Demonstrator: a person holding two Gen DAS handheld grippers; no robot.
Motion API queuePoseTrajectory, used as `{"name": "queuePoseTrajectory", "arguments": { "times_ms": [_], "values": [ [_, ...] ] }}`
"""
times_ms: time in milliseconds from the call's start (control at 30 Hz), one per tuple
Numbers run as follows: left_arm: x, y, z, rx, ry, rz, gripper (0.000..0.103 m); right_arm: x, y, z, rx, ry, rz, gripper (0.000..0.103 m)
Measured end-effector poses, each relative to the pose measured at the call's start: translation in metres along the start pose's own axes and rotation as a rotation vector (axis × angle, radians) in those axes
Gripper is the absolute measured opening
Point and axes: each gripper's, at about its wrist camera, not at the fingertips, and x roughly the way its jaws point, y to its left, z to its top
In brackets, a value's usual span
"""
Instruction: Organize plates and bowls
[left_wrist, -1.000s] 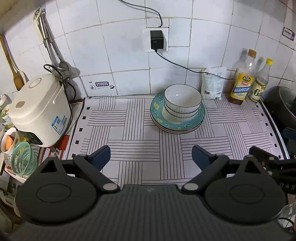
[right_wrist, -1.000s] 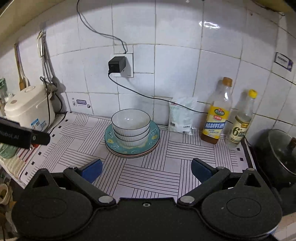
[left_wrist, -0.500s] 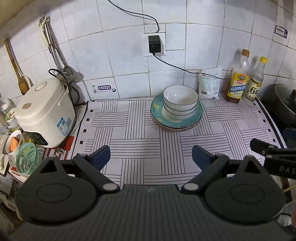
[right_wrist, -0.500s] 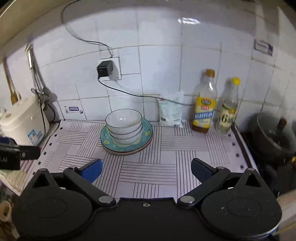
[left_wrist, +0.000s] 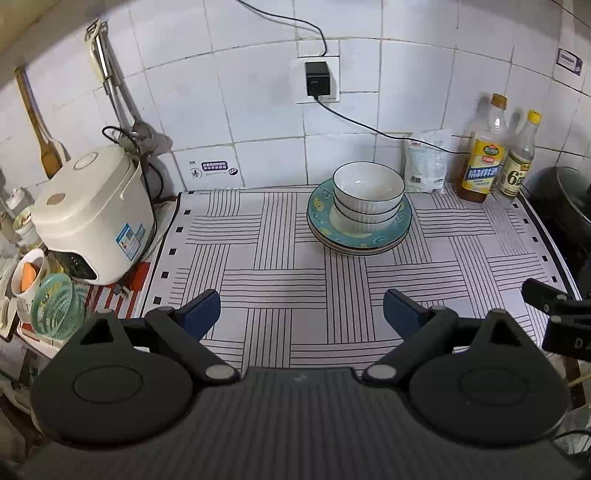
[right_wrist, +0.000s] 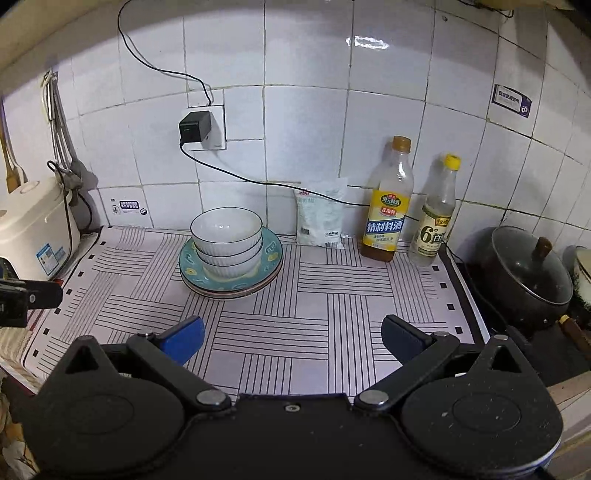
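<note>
Three white ribbed bowls (left_wrist: 367, 192) sit nested on a stack of plates, the top one teal (left_wrist: 325, 221), at the back of the striped mat (left_wrist: 280, 280). The bowls (right_wrist: 227, 236) and plates (right_wrist: 271, 254) also show in the right wrist view. My left gripper (left_wrist: 302, 314) is open and empty, held above the mat's front, well short of the stack. My right gripper (right_wrist: 293, 338) is open and empty, likewise back from the stack, to its right.
A white rice cooker (left_wrist: 92, 218) stands at the left with cups and a green basket (left_wrist: 55, 306) beside it. A white bag (right_wrist: 321, 214) and two bottles (right_wrist: 388, 206) stand at the wall. A lidded dark pot (right_wrist: 524, 277) sits at the right.
Both grippers have drawn back and risen from the stack, so it looks farther. The right view swung right, then back. The stack has not moved.
</note>
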Motion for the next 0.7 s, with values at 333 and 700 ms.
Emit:
{"name": "queuePoseTrajectory", "arguments": {
  "times_ms": [333, 700],
  "values": [
    [0.003, 0.003, -0.008, -0.012, 0.001, 0.022, 0.096, -0.004, 0.007, -0.007, -0.013, 0.000, -0.024, 0.103],
    [0.001, -0.001, -0.015, -0.003, -0.032, 0.005, 0.096, -0.004, 0.006, -0.012, -0.003, -0.013, -0.036, 0.103]
  ]
}}
